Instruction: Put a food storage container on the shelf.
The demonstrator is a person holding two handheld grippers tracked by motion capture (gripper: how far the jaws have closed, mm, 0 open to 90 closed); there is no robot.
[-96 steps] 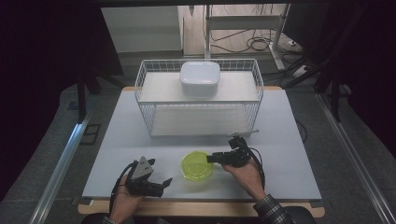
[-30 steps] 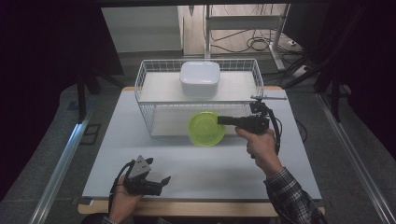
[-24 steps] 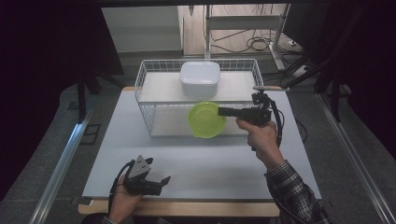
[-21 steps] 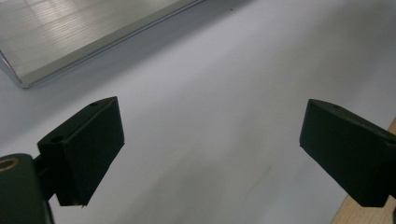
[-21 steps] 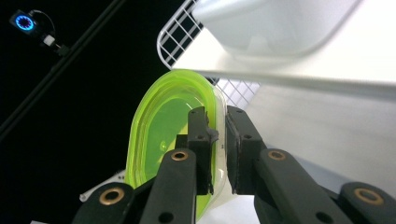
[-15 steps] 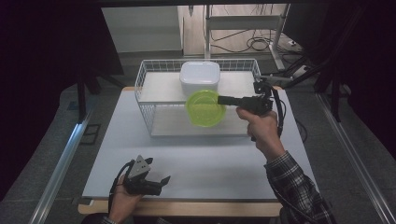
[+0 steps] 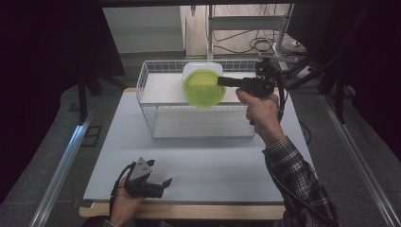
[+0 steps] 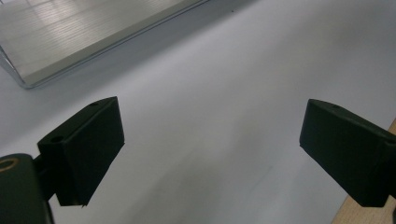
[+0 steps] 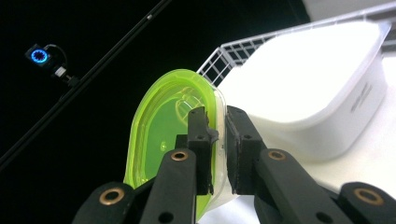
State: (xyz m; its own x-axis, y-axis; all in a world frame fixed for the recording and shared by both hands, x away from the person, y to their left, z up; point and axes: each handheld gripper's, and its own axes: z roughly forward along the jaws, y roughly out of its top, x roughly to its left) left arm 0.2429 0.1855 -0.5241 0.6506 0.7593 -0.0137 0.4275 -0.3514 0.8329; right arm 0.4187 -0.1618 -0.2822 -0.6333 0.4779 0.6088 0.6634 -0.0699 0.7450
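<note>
My right gripper (image 7: 221, 81) (image 9: 215, 135) is shut on the rim of a lime-green round plastic lid (image 7: 203, 88) (image 9: 163, 135), held on edge in the air above the white wire basket (image 7: 156, 118). A white lidless container (image 7: 195, 69) (image 9: 317, 93) sits upside down in the basket, just behind the lid. My left gripper (image 7: 163, 182) (image 8: 210, 154) rests near the table's front edge at the left, jaws wide open with nothing but bare table between them.
The wire basket stands across the back of the white table (image 7: 213, 165). A metal rail (image 7: 61, 165) runs along the left side. Shelving and cables (image 7: 255, 42) stand beyond the table. Dark curtains flank both sides.
My right gripper has lifted the green lid from in front of the basket up and back, to above the basket near the white container. The left gripper has stayed still.
</note>
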